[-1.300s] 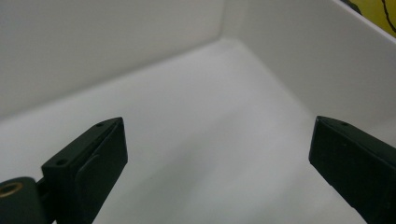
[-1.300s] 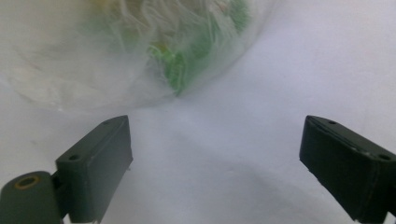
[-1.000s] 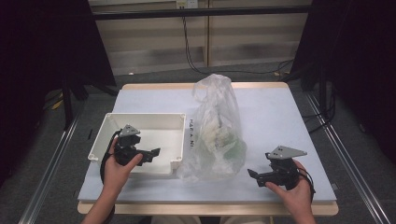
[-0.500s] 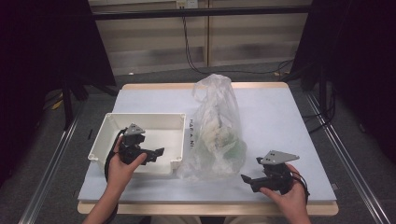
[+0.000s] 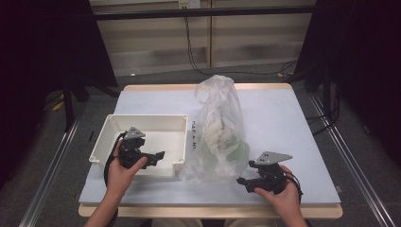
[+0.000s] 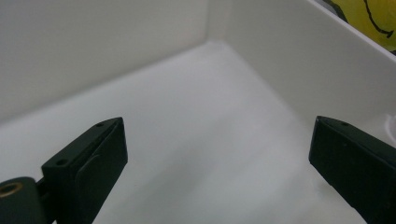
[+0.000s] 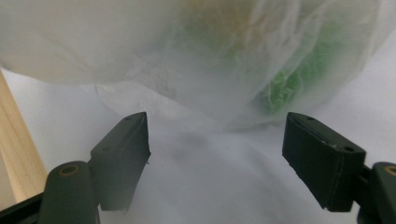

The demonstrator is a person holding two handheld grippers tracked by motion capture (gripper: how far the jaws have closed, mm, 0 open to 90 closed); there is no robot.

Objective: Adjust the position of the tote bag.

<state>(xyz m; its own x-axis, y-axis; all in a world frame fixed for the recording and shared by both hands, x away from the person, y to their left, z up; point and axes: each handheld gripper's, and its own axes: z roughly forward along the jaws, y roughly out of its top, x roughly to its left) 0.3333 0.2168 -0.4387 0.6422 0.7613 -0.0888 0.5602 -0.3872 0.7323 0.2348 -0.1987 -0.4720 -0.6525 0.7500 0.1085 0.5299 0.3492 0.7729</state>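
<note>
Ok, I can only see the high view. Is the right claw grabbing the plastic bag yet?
Observer: Not yet. In the right gripper view the right claw is open. Its jaws have just been closing, with nothing pinched between them, and the plastic bag lies just ahead of the tips.
Operator: What's the green stuff inside?
Observer: I can't tell. The right gripper view shows a green patch low in the bag, blurred by the plastic.
Operator: And the left claw?
Observer: The left gripper view shows the left claw wide open and holding nothing, pointing into a corner of the white bin.
</note>
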